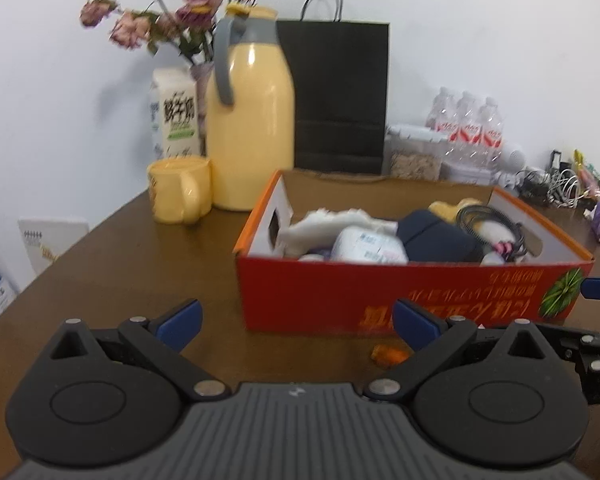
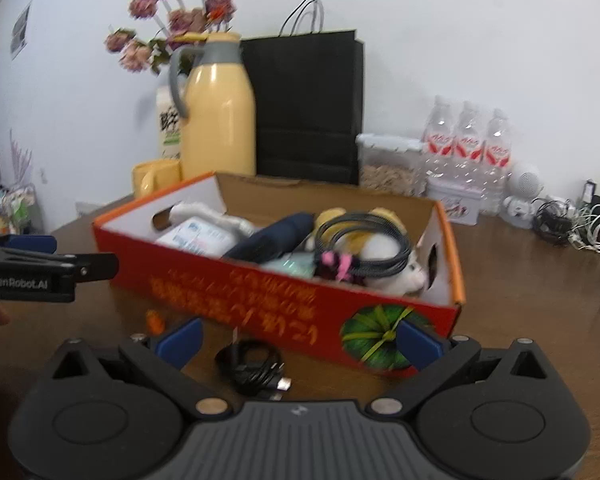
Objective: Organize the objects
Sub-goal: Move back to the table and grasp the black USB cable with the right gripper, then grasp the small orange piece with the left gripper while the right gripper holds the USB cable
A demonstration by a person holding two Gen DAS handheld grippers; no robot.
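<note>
While "GenRobot.AI" is read on the left gripper (image 2: 48, 266) from the right wrist view only, a red box (image 2: 284, 300) printed with upside-down yellow characters is seen just beyond the spread, empty jaws of both grippers. A black cable (image 2: 256, 370) lies between the right gripper (image 2: 300, 340) jaws on the surface (image 1: 120, 264).

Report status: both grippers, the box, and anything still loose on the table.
Left gripper open, empty. Right gripper open, empty, over coiled black cable on table. Red box part-filled. Small orange item loose in front of box.
</note>
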